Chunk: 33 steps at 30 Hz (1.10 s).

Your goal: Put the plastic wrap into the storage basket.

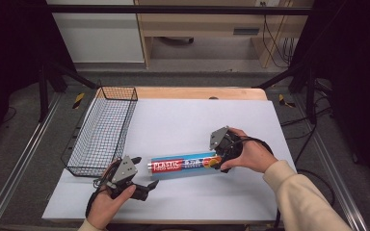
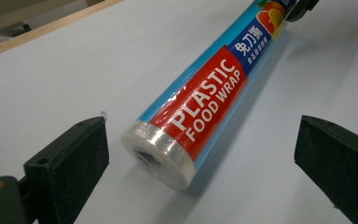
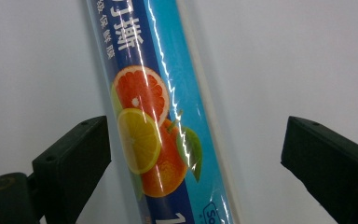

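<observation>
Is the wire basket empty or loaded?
Empty. The high view shows bare mesh through the wire basket; the plastic wrap roll lies outside it on the white sheet.

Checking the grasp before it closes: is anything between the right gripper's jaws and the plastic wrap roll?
Nothing visible. The right gripper stands open astride the blue-and-red plastic wrap roll, only white tabletop around it.
</observation>
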### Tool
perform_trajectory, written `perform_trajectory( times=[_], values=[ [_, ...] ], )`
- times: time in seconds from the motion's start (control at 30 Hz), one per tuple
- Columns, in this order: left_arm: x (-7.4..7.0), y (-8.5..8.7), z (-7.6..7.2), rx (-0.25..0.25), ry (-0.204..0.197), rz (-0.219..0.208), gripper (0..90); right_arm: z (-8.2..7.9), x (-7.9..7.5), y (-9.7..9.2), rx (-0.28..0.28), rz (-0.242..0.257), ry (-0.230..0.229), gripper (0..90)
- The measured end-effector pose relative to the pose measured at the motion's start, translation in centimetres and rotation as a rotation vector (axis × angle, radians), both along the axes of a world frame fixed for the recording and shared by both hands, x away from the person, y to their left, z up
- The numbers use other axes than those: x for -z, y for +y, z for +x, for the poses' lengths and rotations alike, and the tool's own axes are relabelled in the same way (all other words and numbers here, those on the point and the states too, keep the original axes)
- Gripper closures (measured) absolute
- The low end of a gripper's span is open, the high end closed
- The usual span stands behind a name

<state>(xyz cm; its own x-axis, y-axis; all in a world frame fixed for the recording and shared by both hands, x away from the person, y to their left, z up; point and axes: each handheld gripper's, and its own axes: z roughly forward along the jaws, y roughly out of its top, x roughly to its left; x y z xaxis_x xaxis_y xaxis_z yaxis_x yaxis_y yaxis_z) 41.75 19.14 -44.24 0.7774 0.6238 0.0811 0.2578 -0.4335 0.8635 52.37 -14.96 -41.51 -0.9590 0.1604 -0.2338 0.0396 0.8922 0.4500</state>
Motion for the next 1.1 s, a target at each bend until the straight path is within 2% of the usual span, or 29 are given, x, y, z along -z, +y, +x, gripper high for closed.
perform_trajectory(
  times=[0.27, 0.33, 0.5, 0.7, 0.93, 1.1],
  values=[
    [0.1, -0.2, -0.1, 0.006, 0.001, 0.008, 3.0, 0.3, 0.3, 0.0, -0.025, -0.021, 0.016, 9.2],
    [0.1, -0.2, -0.1, 0.007, 0.001, 0.009, 3.0, 0.4, 0.3, 0.2, -0.038, -0.045, 0.017, 9.1],
    [0.1, -0.2, 0.0, 0.006, 0.002, 0.009, 3.0, 0.6, 0.0, 0.7, -0.049, -0.04, 0.025, 9.1],
    [0.1, -0.2, -0.1, 0.009, 0.0, 0.012, 3.0, 0.8, 0.7, 1.2, -0.066, -0.056, 0.047, 9.8],
    [0.1, -0.2, -0.1, 0.012, -0.001, 0.017, 3.1, 1.1, 1.2, 1.3, -0.072, -0.047, 0.056, 11.4],
    [0.2, -0.3, -0.1, 0.013, 0.001, 0.019, 3.1, 1.3, 1.5, 1.2, -0.077, -0.046, 0.079, 14.9]
  ],
)
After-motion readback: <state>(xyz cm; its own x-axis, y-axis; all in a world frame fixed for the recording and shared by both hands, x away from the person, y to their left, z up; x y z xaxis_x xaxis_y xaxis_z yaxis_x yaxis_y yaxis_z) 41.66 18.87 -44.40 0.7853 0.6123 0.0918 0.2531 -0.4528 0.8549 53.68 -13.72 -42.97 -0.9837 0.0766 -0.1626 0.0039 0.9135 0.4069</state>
